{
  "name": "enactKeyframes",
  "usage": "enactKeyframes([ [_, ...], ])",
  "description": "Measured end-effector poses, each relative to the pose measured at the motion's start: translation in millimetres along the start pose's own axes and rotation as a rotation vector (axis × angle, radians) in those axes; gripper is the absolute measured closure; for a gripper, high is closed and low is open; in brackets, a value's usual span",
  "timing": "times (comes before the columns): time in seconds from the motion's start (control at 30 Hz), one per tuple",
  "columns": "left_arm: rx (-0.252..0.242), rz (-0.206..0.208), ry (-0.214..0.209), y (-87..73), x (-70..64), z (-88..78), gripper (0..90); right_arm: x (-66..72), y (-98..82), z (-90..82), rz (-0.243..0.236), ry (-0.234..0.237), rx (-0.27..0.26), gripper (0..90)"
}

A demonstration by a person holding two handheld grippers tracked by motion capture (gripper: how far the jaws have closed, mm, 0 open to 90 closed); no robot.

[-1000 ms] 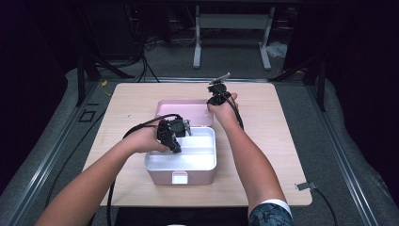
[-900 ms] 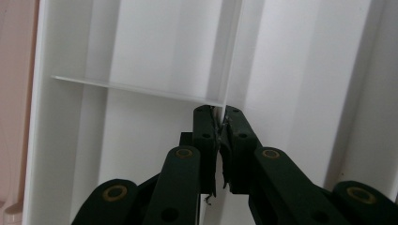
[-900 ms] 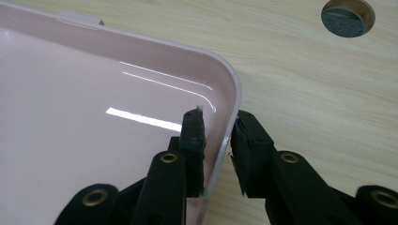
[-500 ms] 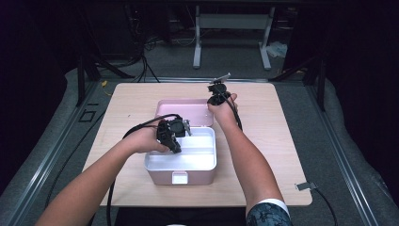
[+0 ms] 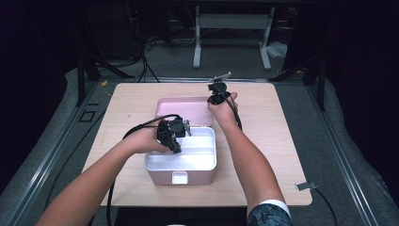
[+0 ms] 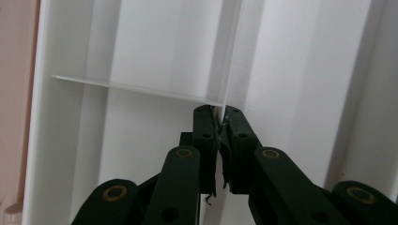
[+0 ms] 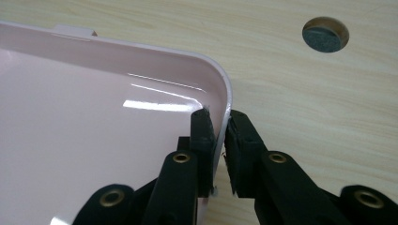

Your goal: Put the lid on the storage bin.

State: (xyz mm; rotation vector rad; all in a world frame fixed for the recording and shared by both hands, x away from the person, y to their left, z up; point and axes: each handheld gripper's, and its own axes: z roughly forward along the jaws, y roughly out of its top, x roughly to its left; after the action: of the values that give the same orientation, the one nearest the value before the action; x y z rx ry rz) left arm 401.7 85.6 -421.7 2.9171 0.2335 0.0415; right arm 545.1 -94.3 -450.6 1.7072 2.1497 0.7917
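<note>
A pink box [image 5: 181, 177] stands open on the table, with a white tray [image 5: 197, 160] inside it. Its pink lid [image 5: 181, 108] lies flat behind it. My left gripper [image 5: 175, 145] reaches down into the tray. In the left gripper view my left gripper [image 6: 219, 117] is shut on the thin white divider [image 6: 231, 61] of the tray [image 6: 155, 51]. My right gripper [image 5: 217, 97] is at the lid's right far corner. Its jaws have just been closing, and my right gripper [image 7: 217, 119] now pinches the lid's rim [image 7: 141, 51], one pad inside and one outside.
The wooden table [image 5: 277, 141] has bare room on both sides of the box. A round hole [image 7: 325, 34] with a grey plug sits in the tabletop near the lid's corner. Metal rails and cables run along the floor around the table.
</note>
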Motion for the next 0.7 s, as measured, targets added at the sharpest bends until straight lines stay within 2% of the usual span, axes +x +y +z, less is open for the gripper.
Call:
enactKeyframes([
  [0.1,-0.003,0.000,0.001,-0.1,-0.3,0.2,84.9,-0.4,1.2,-8.7,-0.007,0.036,-0.016,82.2],
  [0.13,-0.003,0.000,0.002,-0.1,-0.3,0.2,84.9,2.1,1.0,-10.3,-0.008,-0.027,-0.050,82.3],
  [0.17,-0.003,-0.001,0.001,-0.1,-0.4,0.2,84.9,1.1,1.9,-15.2,-0.012,0.023,-0.043,82.5],
  [0.33,0.000,0.001,0.002,0.0,-0.3,0.1,84.8,5.4,3.4,-36.3,-0.061,0.013,-0.112,83.2],
  [0.4,-0.001,0.001,0.001,0.0,-0.4,0.2,84.8,6.8,2.6,-45.6,-0.063,0.004,-0.148,83.7],
  [0.43,0.000,0.000,0.002,0.1,-0.5,0.2,84.9,5.8,1.7,-55.3,-0.068,0.039,-0.161,84.1],
  [0.5,0.000,0.000,0.003,0.1,-0.6,0.2,84.8,6.6,-0.7,-66.5,-0.077,0.046,-0.195,84.5],
  [0.53,0.002,0.001,0.005,0.2,-0.7,0.1,84.9,8.0,-2.4,-71.2,-0.077,0.034,-0.219,84.7],
  [0.7,0.000,0.002,0.003,-0.1,-0.3,0.1,84.8,13.1,-22.5,-111.7,-0.143,0.072,-0.327,85.5],
])
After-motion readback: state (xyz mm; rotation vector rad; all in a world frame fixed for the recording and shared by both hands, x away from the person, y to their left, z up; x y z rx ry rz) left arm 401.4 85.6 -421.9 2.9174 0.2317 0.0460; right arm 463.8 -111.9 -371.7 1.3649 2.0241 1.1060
